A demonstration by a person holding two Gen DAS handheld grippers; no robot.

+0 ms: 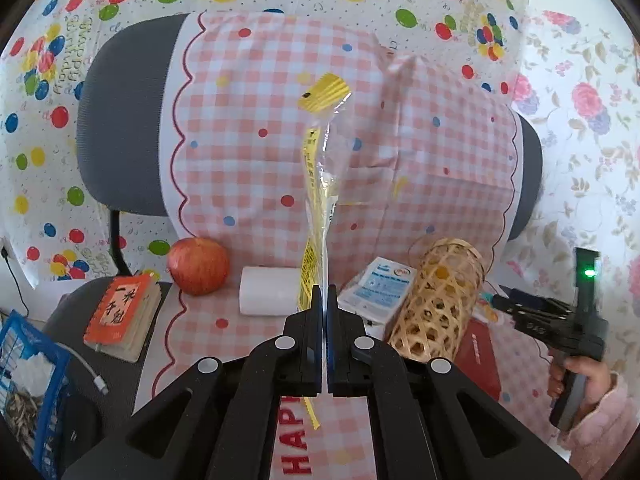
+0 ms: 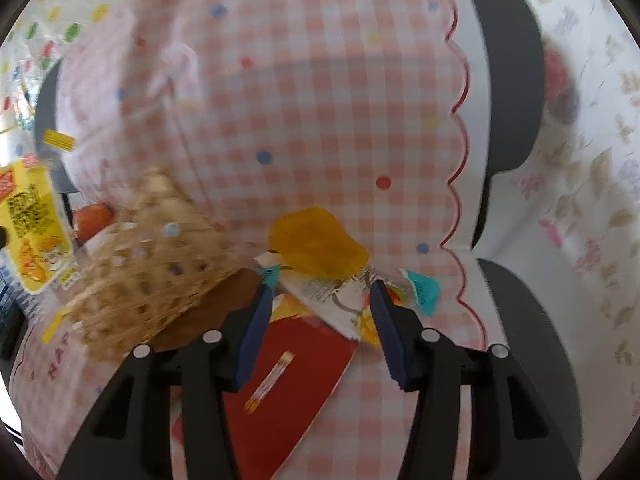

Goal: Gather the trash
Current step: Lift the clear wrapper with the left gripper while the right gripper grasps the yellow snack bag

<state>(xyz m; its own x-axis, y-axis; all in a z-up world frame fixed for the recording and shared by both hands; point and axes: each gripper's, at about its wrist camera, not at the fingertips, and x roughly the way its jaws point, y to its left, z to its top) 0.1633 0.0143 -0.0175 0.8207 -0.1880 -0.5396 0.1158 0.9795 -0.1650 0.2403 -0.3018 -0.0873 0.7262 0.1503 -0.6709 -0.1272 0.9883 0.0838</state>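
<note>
Pink-and-white gingham cloth (image 1: 248, 128) covers the seat and back of a grey office chair (image 1: 108, 120), which carries all items. The left tongs (image 1: 324, 292) are fully closed on a clear plastic wrapper with yellow print (image 1: 318, 184), held upright and edge-on above the seat; the same wrapper appears at the left edge of the right wrist view. On the seat lie a red apple (image 1: 198, 266), a white paper roll (image 1: 270, 290), an orange booklet (image 1: 122, 316), a white-and-blue sachet (image 1: 380, 288) and a woven bamboo basket (image 1: 436, 304) tipped on its side, partly over a red book (image 2: 296, 376). The right tongs (image 2: 320, 300), held in a hand (image 1: 576, 380) with a fluffy pink sleeve, stand about half open, nothing gripped. Between and just beyond their tips lies crumpled wrapper litter (image 2: 332, 292), with a yellow-orange piece (image 2: 316, 244) and a teal scrap (image 2: 424, 290). The right view is motion-blurred; finer detail cannot be told.
</note>
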